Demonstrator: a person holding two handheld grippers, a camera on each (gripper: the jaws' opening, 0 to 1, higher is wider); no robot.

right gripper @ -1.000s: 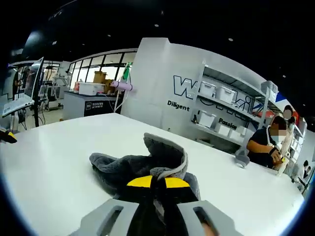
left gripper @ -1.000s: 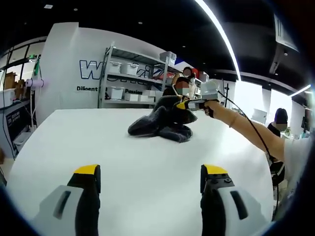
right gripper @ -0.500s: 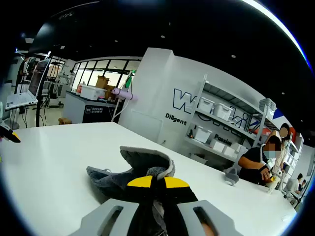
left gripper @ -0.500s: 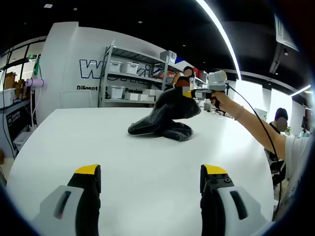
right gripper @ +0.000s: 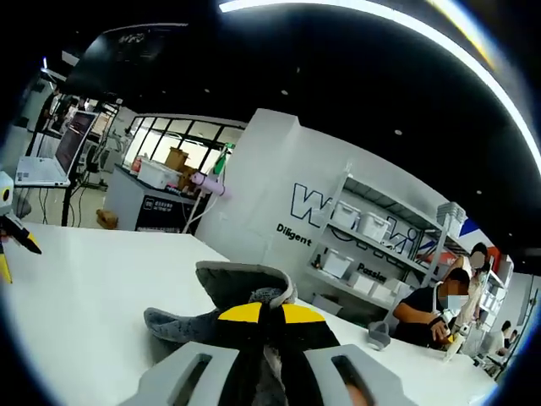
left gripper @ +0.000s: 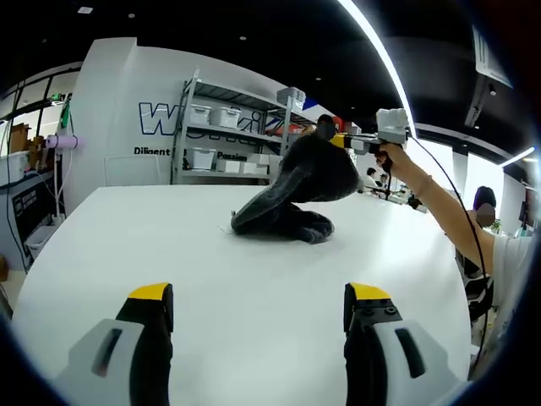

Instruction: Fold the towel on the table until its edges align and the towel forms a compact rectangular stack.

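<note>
My right gripper (left gripper: 338, 139) pinches the crumpled grey towel (left gripper: 292, 190) above the white table's (left gripper: 127, 245) far edge, left gripper (left gripper: 254, 309) spread and idle; no fold made yet.

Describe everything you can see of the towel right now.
The towel is dark grey, thick and plush, bunched up rather than flat. The right claw is shut on one end and holds it raised, so the cloth drapes down to a crumpled heap resting on the white table. A paler hemmed edge shows near the grip.
</note>
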